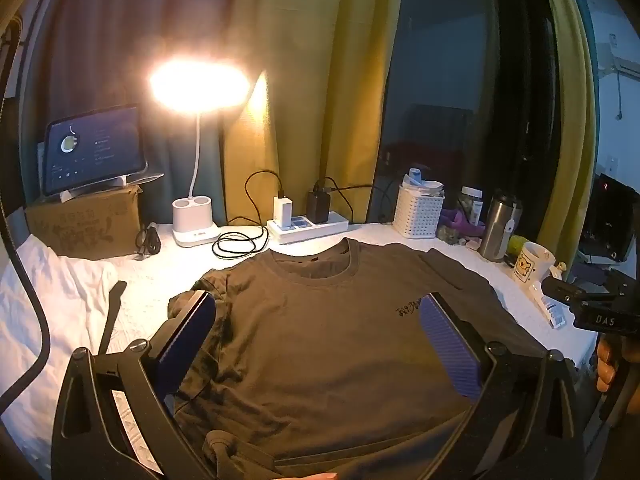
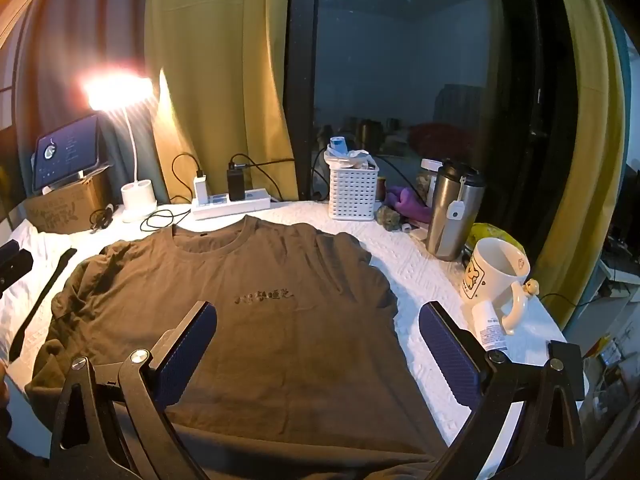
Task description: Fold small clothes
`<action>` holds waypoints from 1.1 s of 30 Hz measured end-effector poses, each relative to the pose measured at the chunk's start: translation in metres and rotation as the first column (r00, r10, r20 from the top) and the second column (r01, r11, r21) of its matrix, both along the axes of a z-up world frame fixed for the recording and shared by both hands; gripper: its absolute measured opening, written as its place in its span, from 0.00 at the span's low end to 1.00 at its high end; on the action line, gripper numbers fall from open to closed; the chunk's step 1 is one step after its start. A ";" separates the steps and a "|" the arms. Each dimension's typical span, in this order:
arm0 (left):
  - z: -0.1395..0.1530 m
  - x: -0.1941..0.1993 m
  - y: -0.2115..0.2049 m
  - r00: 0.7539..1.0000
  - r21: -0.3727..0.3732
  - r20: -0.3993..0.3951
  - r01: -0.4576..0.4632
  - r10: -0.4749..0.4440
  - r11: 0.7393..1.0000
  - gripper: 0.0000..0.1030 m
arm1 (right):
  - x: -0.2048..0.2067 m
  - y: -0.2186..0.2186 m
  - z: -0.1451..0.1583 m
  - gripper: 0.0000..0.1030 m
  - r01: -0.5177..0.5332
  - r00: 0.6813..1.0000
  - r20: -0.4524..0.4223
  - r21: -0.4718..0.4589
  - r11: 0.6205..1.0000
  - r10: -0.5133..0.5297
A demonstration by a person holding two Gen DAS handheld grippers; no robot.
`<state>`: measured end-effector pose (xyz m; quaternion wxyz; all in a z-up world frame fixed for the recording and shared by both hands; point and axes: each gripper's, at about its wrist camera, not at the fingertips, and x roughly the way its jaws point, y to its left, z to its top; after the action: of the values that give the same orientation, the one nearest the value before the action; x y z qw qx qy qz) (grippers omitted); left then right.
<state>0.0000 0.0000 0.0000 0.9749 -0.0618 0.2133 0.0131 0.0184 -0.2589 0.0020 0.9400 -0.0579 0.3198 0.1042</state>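
A brown T-shirt [image 1: 320, 340] with black chest print lies face up and spread out on the white table cover [image 1: 160, 280], collar toward the far side. My left gripper [image 1: 318, 320] is open and empty above the shirt's left half. My right gripper [image 2: 318, 328] is open and empty above the shirt [image 2: 260, 320] near its right side, one finger over the cloth, the other over the bare cover. The right gripper also shows at the right edge of the left wrist view [image 1: 592, 308].
Along the far edge stand a cardboard box with a tablet [image 1: 94, 148], a lit desk lamp [image 1: 196, 220], a power strip with chargers [image 1: 308, 224], a white basket [image 2: 354, 194], a steel tumbler [image 2: 454, 216] and a white mug [image 2: 496, 276]. White cloth [image 1: 48, 304] lies at left.
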 end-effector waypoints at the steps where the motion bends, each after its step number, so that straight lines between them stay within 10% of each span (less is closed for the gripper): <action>1: 0.000 0.000 0.000 1.000 0.000 0.000 0.000 0.000 1.000 0.98 | 0.000 0.000 0.000 0.99 0.000 1.000 0.001 0.000 1.000 0.000; 33: 0.004 -0.005 -0.001 1.000 0.033 0.027 -0.006 0.005 0.999 0.98 | 0.003 -0.003 0.004 0.99 0.000 1.000 0.009 -0.001 1.000 0.000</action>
<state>-0.0050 -0.0008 0.0036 0.9786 -0.0463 0.1997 0.0183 0.0210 -0.2622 0.0059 0.9414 -0.0587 0.3154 0.1038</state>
